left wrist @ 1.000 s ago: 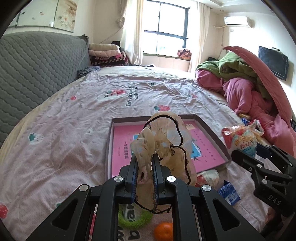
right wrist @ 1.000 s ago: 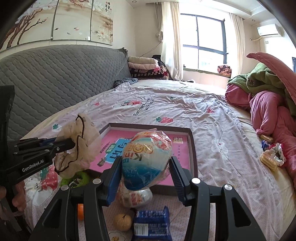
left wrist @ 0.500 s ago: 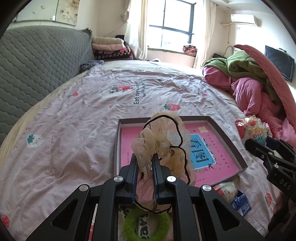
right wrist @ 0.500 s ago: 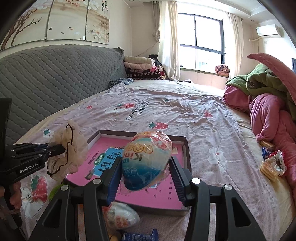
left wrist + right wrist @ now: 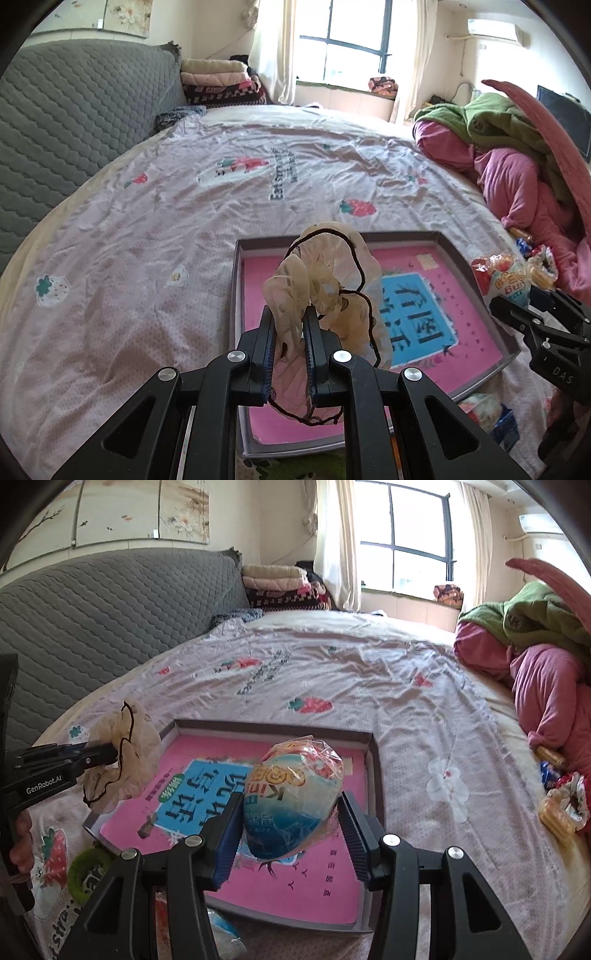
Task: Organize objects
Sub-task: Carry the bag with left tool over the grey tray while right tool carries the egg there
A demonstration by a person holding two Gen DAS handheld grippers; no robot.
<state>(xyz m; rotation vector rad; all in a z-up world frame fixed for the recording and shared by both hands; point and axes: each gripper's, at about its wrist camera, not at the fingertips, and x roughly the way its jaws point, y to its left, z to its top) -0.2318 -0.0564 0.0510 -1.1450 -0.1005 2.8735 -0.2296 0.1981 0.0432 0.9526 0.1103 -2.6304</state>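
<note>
Both claws nearer tray [image 5: 373,760], bedsheet [image 5: 147,229] open

One shallow grey-rimmed box [image 5: 373,760] with a pink printed bottom lies on the bed. One cream ruffled fabric scrunchie edged with dark thread [image 5: 325,288] is in view, and one clear-wrapped blue and white snack bag [image 5: 291,812]. One green fuzzy ring [image 5: 86,873] lies beside the box. Two black two-finger grippers show, the left gripper [image 5: 289,325] and the right gripper [image 5: 291,829]. One stack of folded blankets [image 5: 275,585] sits by one window [image 5: 404,541].
</note>
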